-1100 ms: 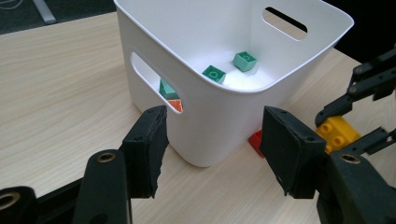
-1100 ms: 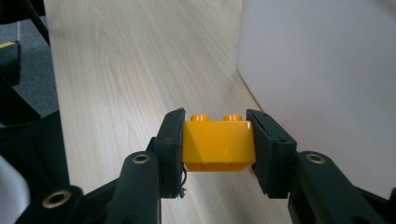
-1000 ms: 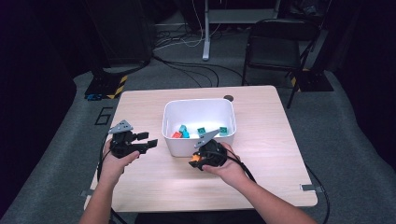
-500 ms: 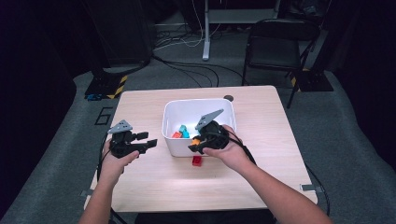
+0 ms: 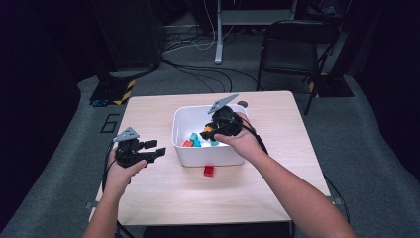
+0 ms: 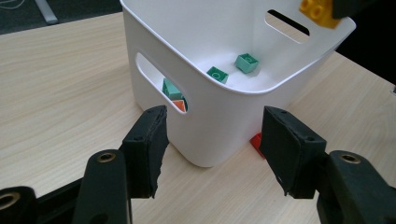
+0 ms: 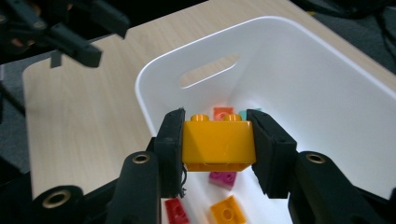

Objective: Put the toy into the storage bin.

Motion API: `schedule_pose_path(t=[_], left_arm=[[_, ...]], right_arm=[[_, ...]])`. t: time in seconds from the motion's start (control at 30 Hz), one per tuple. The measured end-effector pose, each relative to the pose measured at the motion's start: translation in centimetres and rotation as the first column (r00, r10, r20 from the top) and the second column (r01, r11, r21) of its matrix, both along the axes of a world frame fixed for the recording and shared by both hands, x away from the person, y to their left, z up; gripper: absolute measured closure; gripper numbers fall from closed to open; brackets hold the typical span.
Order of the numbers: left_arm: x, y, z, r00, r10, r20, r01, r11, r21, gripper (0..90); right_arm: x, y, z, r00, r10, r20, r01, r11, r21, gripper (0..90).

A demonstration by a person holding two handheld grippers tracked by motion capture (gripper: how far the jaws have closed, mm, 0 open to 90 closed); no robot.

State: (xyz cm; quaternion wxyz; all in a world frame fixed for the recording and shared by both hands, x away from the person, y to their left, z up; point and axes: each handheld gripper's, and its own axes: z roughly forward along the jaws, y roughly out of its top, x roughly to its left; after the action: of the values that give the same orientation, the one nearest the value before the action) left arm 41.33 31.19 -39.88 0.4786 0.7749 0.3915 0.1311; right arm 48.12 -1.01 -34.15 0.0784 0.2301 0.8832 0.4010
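A white bin (image 5: 208,157) stands mid-table and holds several coloured bricks. Over its inside hangs my right gripper (image 5: 210,130), shut on a yellow-orange brick (image 7: 218,144) gripped by its two sides between the pads, studs up; that gripper (image 7: 218,140) looks down on red (image 7: 176,210), orange (image 7: 228,210) and magenta (image 7: 223,177) bricks. My left gripper (image 5: 158,151) stays open and empty left of the bin; in its own view the gripper (image 6: 212,149) faces the bin's corner (image 6: 219,121). A red brick (image 5: 209,171) lies on the table before the bin.
Two green bricks (image 6: 246,62) rest on the bin's floor. Bare wooden tabletop (image 5: 148,198) spreads around the bin. A black folding chair (image 5: 287,49) and cables stand on the floor beyond the table's far edge.
My right gripper has risen from the table in front of the bin and moved over the bin with the yellow-orange brick. The left gripper has kept still.
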Motion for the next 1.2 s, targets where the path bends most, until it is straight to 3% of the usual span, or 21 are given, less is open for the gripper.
schedule_pose_path(t=[0.23,0.33,0.63,0.87,1.1,1.2], left_arm=[[0.0,0.0,-0.1,1.0,-0.003,-0.004,0.003,1.0,0.003,41.3],[0.1,0.1,-0.1,1.0,-0.001,-0.002,0.001,1.0,-0.002,41.3],[0.1,0.1,-0.2,1.0,-0.001,-0.008,0.001,1.0,-0.003,41.3],[0.2,0.3,-0.2,1.0,-0.002,-0.005,0.002,1.0,-0.002,41.3],[0.1,0.5,-0.1,1.0,0.005,-0.002,-0.005,0.9999,-0.009,41.3],[0.2,0.5,-0.1,1.0,0.005,0.0,-0.005,1.0,-0.007,41.3]], right_arm=[[2.7,0.5,-0.1,0.9984,-0.037,0.043,0.037,0.9993,-0.006,58.4],[3.7,0.8,-0.3,0.9975,-0.059,0.04,0.059,0.9983,-0.001,58.4],[6.5,1.8,-1.8,0.9959,-0.09,-0.001,0.09,0.9959,0.0,58.4],[7.7,2.8,-3.6,0.996,-0.089,-0.004,0.089,0.9946,-0.054,58.4],[8.8,3.2,-4.9,0.9928,-0.112,-0.042,0.107,0.9886,-0.105,57.9],[8.9,3.1,-5.0,0.9914,-0.117,-0.059,0.111,0.9893,-0.094,53.7]])
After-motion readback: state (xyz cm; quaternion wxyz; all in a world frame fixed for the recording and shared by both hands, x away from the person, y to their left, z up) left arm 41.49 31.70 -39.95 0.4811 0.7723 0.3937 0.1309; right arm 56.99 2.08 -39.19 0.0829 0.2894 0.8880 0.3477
